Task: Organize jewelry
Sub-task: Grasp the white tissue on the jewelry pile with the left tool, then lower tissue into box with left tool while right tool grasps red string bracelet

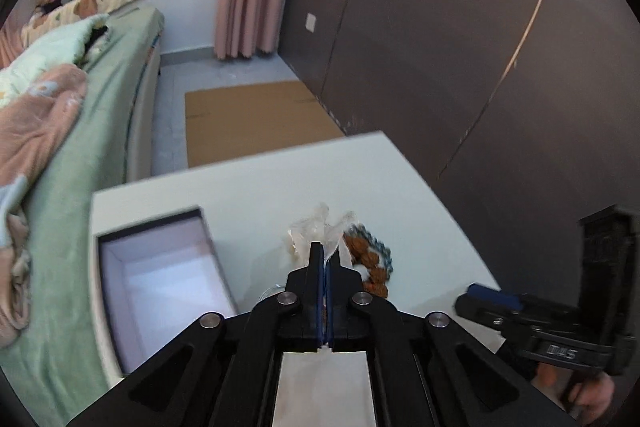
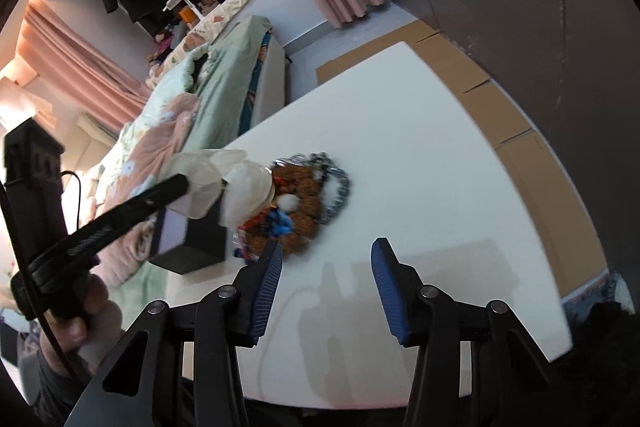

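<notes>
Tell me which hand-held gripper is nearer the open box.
Left. The left hand-held gripper, shut on a clear plastic bag, is beside the open box; the right hand-held gripper is open, beyond the bracelets.

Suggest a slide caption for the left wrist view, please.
Left claw shut on a clear plastic bag, lifted between the open box and beaded bracelets.

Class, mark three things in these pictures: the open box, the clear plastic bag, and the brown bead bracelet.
open box (image 1: 168,279): left wrist view, on its pale inner floor.
clear plastic bag (image 2: 244,183): right wrist view, on its bulging middle.
brown bead bracelet (image 2: 308,205): right wrist view, on a brown bead.
</notes>
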Tool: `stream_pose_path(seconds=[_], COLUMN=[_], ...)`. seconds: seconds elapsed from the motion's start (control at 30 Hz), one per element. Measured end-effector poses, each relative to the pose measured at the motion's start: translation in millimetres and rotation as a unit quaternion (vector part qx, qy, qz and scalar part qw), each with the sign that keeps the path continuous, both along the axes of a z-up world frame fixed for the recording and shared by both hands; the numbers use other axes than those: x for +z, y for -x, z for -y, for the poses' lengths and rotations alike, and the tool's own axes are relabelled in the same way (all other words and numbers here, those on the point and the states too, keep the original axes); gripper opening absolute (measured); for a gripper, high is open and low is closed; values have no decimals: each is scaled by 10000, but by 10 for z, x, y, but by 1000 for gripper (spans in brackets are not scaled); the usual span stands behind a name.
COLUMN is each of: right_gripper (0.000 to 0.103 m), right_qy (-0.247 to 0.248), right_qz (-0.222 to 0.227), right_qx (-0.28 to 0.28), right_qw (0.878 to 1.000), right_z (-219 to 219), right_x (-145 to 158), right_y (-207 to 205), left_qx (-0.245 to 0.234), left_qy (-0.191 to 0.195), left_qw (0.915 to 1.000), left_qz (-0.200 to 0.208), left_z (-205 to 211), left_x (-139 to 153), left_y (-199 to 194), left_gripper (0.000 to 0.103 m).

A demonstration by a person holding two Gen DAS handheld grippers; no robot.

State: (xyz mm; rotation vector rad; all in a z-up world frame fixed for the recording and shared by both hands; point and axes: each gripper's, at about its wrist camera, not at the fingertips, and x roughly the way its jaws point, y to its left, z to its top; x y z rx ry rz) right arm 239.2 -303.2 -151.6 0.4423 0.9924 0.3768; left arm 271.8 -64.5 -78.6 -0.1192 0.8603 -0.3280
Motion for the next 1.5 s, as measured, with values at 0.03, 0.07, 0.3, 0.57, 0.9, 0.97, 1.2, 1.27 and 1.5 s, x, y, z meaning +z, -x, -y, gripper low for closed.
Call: stream_pose_path(seconds=[0.03, 0.07, 0.3, 0.57, 0.9, 0.97, 1.2, 1.27, 1.5], right_gripper=[45, 43, 33, 33, 29, 16, 8, 6, 11], right_qy=[-58, -106, -461, -442, 5, 56, -49, -94, 134], right_qz=[-21, -44, -306, -457, -1156, -1318, -1603, -1623, -1604], right_qx=[51, 122, 368, 554, 257, 197, 60, 25, 74], right_qw=[10000, 9999, 9978, 9964, 9930, 9911, 9870, 9867, 9869], right_z=[-52, -112, -468, -862, -1129, -1134, -1101, -1087, -1078], right_x=[12, 23, 29, 29, -194, -245, -365, -383, -261], right_y=[-36, -74, -287, -477, -854, -920, -992, -995, -996], left_qx=[48, 93, 308, 557, 763, 779, 742, 737, 751], left_qy=[42, 59, 100, 296, 498, 517, 507, 502, 517], left_qw=[10000, 9999, 9990, 9972, 9949, 9946, 9950, 9950, 9948], left_qz=[64, 115, 321, 397, 436, 445, 440, 446, 443], left_z=[-65, -115, -485, -878, -1171, -1196, -1200, -1196, -1192], left_x=[66, 117, 296, 392, 426, 429, 413, 405, 391], left_y=[30, 45, 171, 272, 355, 365, 366, 361, 317], left_gripper=[0, 0, 0, 0, 0, 0, 0, 0, 0])
